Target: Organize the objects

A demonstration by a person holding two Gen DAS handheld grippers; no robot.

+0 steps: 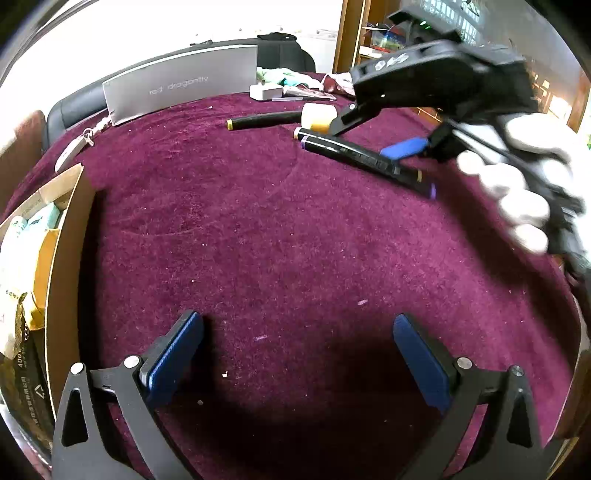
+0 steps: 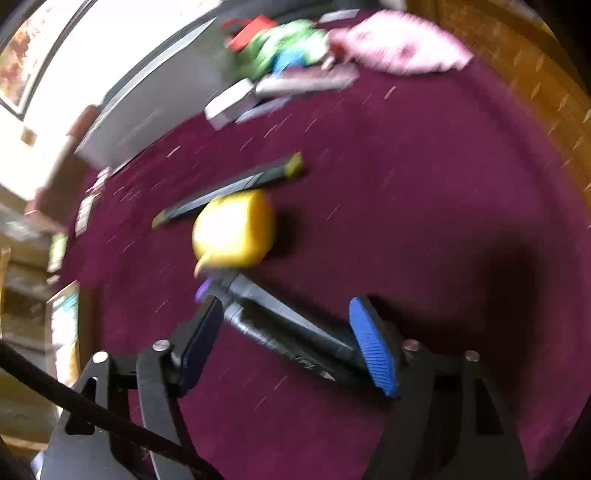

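Two black marker pens [image 2: 280,328] lie side by side on the counter [image 1: 280,236], slim hard plastic barrels, one with a purple end cap. Counter is covered in plush burgundy velvet, flecked with lint. A third black marker [image 1: 264,120] with a yellowish tip lies apart, farther back. A squat yellow-and-white container [image 2: 234,232] sits between it and the pair, smooth and glossy.

Right claw [image 2: 291,341] is spread wide, ribbed blue pads straddling the pair of markers, not pressing them; the view is motion-blurred. Left claw [image 1: 297,356] gapes wide over bare velvet, nothing between its pads. A white-gloved hand [image 1: 524,177] grips the right tool.

Open cardboard box [image 1: 61,236] with packets stands at the counter's left edge. Grey flat box [image 1: 177,86] leans at the back, with a small white box [image 1: 266,91] and clutter beside it. Wooden shelving [image 1: 364,33] behind.
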